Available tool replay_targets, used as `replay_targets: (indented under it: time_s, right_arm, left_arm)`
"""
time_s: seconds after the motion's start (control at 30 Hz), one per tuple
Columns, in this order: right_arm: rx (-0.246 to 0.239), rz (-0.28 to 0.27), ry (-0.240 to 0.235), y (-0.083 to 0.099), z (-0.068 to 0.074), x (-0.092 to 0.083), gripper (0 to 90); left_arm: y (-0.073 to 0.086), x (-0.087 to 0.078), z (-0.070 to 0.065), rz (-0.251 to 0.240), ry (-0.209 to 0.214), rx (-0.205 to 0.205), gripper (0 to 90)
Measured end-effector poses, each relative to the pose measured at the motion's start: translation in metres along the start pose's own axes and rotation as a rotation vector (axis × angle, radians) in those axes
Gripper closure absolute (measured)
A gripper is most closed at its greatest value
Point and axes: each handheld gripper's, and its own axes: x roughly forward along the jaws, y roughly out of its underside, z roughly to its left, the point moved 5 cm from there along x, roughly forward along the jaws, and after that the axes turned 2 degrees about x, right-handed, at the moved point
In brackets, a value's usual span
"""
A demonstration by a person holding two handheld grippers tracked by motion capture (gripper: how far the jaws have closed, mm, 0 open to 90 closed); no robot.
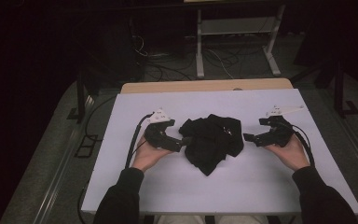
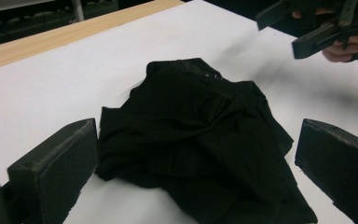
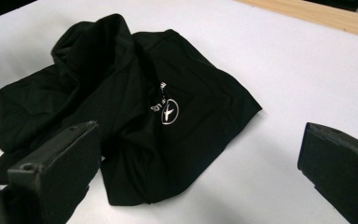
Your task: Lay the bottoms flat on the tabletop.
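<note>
A crumpled black garment [image 1: 212,140] lies in a heap at the middle of the white table [image 1: 261,182]. A small white logo [image 3: 168,112] shows on its cloth [image 3: 121,93]. My left gripper [image 1: 184,142] is at the heap's left edge, jaws wide apart, with the cloth [image 2: 200,140] lying between and ahead of them. My right gripper [image 1: 248,138] hovers just right of the heap, also open, holding nothing. From the left gripper view the right gripper [image 2: 307,28] appears at the top right in a hand.
A bare wooden strip [image 1: 205,86] runs along the table's far edge. Behind it the floor is dark, with cables and a white metal frame [image 1: 235,37]. Bare white tabletop surrounds the heap on every side.
</note>
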Motion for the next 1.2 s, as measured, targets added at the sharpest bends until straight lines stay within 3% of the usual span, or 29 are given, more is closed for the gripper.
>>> replay_targets:
  time_s: [0.7, 1.2]
  right_arm:
    - [0.052, 0.033, 0.007, 0.014, -0.013, 0.026, 0.0]
    - [0.075, 0.066, -0.016, 0.027, -0.011, 0.039, 0.0]
  left_arm:
    - [0.011, 0.043, -0.02, 0.048, 0.07, -0.014, 0.0]
    - [0.028, 0.062, -0.039, 0.166, 0.148, 0.012, 0.0]
